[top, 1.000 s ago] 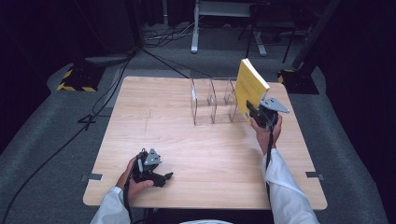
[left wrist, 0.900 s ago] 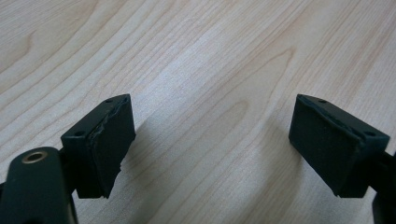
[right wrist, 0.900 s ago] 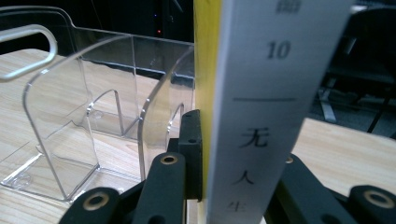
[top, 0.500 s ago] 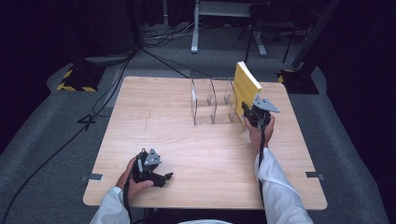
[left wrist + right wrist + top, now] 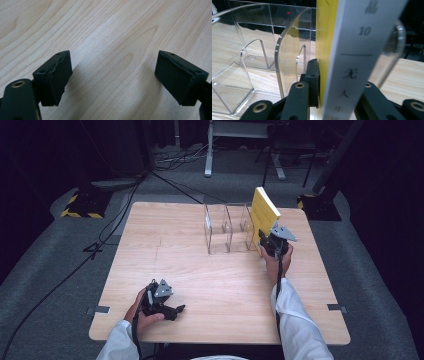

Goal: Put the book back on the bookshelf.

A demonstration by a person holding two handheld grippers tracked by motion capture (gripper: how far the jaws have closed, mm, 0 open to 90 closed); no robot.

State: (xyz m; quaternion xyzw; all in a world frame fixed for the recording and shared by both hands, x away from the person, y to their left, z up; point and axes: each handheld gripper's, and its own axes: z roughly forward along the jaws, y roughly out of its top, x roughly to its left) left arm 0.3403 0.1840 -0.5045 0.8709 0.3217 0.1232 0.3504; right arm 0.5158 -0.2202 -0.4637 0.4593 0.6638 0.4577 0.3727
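Book: a yellow book [image 5: 263,214] stands upright, a little tilted, at the right end of the clear rack, upper right of centre in the high view; in the right gripper view its yellow cover [image 5: 325,37] and white spine with dark characters rise through the middle of the frame.
Rack: a clear plastic rack [image 5: 225,227] with upright dividers stands on the table, upper middle of the high view; in the right gripper view its curved divider [image 5: 287,57] is just left of the book, and another clear curved wall shows to the right of the spine.
Right gripper: the right gripper [image 5: 270,242] is at the book's lower near edge, right of centre in the high view, held by a hand in a white sleeve.
Right jaws: they have just been opening, with the book between them; the left jaw stands right beside the yellow cover, and whether the pads press on the book I cannot tell.
Left gripper: the left gripper [image 5: 172,310] rests low on the table, lower left of the high view, well apart from the rack.
Left jaws: spread wide, nothing between them, bare wood below in the left gripper view.
Table: a light wooden table [image 5: 165,250] carries everything.
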